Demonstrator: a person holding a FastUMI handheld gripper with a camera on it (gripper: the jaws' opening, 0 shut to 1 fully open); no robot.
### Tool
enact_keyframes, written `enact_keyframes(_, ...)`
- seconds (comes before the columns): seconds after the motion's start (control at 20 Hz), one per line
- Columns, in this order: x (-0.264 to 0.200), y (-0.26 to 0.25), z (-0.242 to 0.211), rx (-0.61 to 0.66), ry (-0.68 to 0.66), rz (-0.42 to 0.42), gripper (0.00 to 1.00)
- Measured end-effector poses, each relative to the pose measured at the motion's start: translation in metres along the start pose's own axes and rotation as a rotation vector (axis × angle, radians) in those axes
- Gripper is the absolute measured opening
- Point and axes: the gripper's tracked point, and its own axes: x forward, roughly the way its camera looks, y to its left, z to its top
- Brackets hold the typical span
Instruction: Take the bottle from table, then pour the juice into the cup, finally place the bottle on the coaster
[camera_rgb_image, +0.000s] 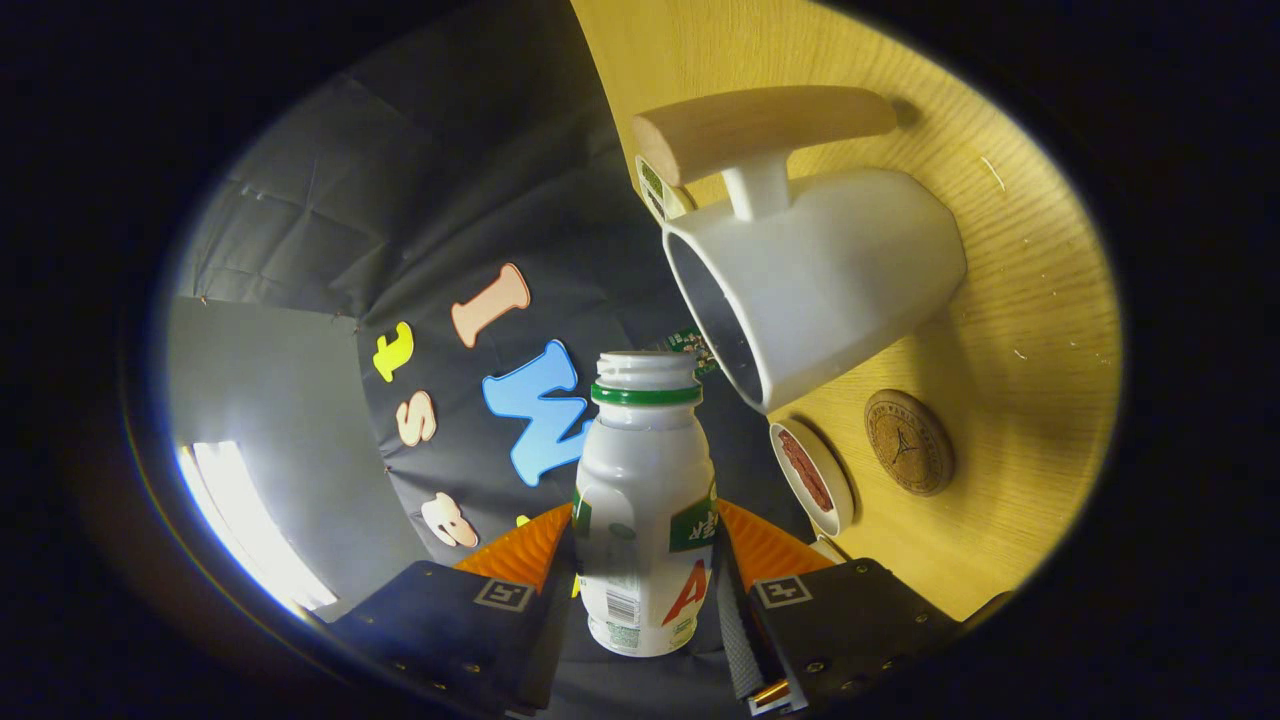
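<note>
The tongs (646, 560) clamp a small white juice bottle (645, 500) around its lower body, one finger pressing on each side, label outward. The bottle's cap is off, and its open threaded neck with the green collar points away along the fingers, so its long axis runs straight ahead of the tongs. The whole view is rolled steeply: the wooden tabletop (1040, 330) stands like a wall beside the bottle, which suggests the bottle is tipped well over for the pour. Just beyond the neck and slightly to one side sits the white cup (830, 280) with its wooden handle (760, 125), its dark mouth facing the bottle's opening but apart from it. To pour cleanly, the neck should probably come over the cup's rim before tilting further, with the grip held firm and the roll slow. A small white lid (815, 478) lies on the tabletop near the cup, and past it the round cork coaster (908, 442), bare.
</note>
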Motion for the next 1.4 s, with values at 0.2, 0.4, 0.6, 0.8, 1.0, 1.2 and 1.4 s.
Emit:
enact_keyframes(0.2, 0.001, 0.000, -0.001, 0.002, 0.003, -0.002, 0.65)
enact_keyframes(0.4, 0.001, -0.001, 0.001, 0.001, 0.001, -0.006, 0.65)
enact_keyframes(0.6, 0.002, -0.001, 0.001, 0.000, 0.004, -0.010, 0.65)
enact_keyframes(0.8, 0.003, -0.001, 0.001, -0.002, 0.006, -0.009, 0.65)
enact_keyframes(1.0, 0.004, 0.000, 0.000, -0.023, 0.008, -0.009, 0.65)
enact_keyframes(1.2, 0.005, -0.005, 0.002, -0.080, 0.005, -0.025, 0.65)
enact_keyframes(1.4, 0.006, -0.014, 0.001, -0.139, 0.002, -0.052, 0.65)
